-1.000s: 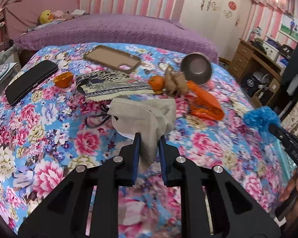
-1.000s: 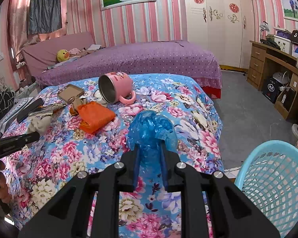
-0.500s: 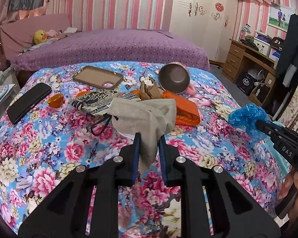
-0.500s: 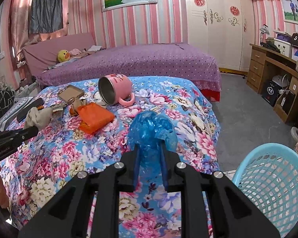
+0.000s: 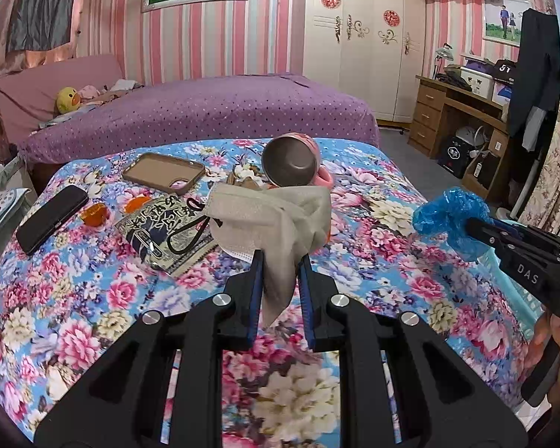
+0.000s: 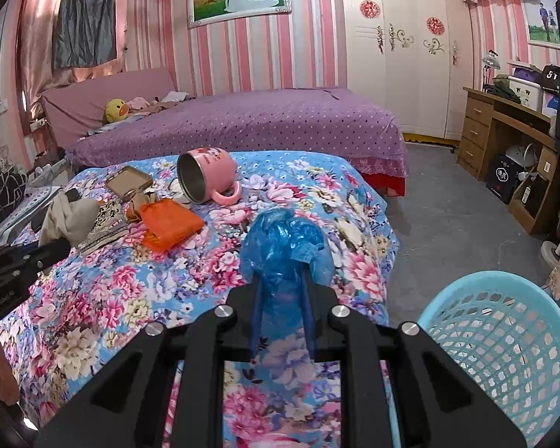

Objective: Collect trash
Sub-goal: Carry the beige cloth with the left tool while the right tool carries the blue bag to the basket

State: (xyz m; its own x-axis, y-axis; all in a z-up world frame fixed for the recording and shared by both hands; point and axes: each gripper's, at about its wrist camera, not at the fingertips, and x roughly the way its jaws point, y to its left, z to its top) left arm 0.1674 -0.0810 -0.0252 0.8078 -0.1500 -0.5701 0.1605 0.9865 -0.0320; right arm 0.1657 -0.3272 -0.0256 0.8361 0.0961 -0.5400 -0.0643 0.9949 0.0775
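Observation:
My left gripper (image 5: 280,261) is shut on a crumpled beige face mask (image 5: 276,216) and holds it in the air above the floral bedspread (image 5: 93,298). The mask also shows in the right wrist view (image 6: 69,216). My right gripper (image 6: 282,283) is shut on a crumpled blue plastic bag (image 6: 283,242), held above the bed's right edge; the bag also shows in the left wrist view (image 5: 450,216). A light blue mesh basket (image 6: 504,339) stands on the floor at the right, beside the bed.
On the bed lie a pink mug (image 6: 209,175) on its side, an orange packet (image 6: 168,227), a printed wrapper (image 5: 164,231), a brown phone case (image 5: 162,171), a black phone (image 5: 52,218) and small orange pieces (image 5: 95,214). A wooden desk (image 6: 504,130) stands at the right.
My left gripper has lifted the beige mask up off the bed and drawn back. My right gripper with the blue bag has stayed nearly still near the basket.

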